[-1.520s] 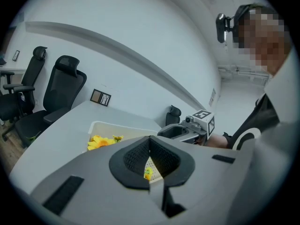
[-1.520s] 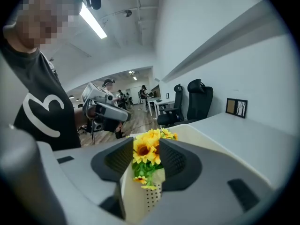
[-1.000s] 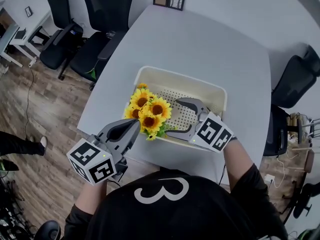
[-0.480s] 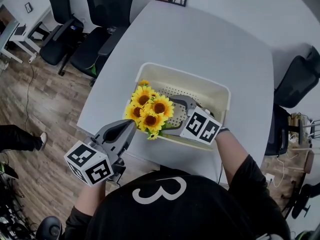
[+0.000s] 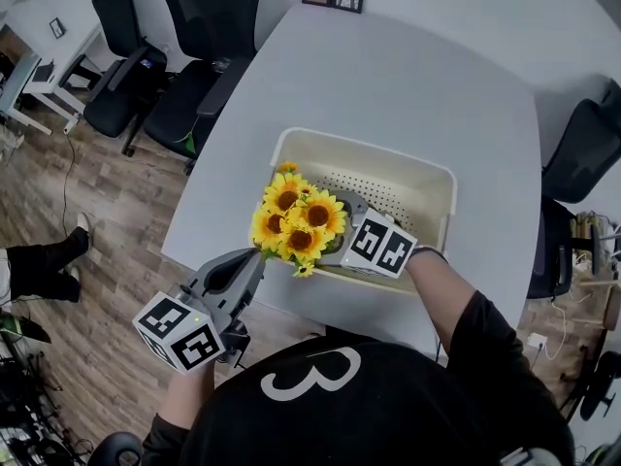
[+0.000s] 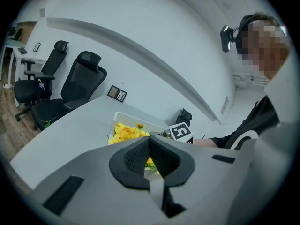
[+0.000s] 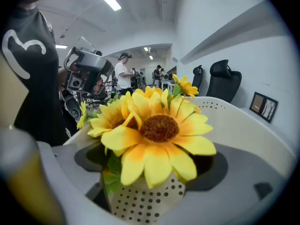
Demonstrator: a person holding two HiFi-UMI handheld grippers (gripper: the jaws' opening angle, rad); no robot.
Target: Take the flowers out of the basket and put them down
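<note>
The fingers (image 7: 243, 170) of the right gripper (image 7: 150, 170), which have just been opening and now stand wide, flank the flowers (image 7: 159, 128) without pressing them. The left gripper (image 6: 150, 146) has its fingers closed on nothing, near the basket (image 5: 388, 158) on the surface (image 5: 388, 76). The bunch, in the basket's near-left corner, looks light with crushable petals, so I would grip the stiffer stems below the heads. Only the right gripper view shows that gap, while the head view places the bunch.
</note>
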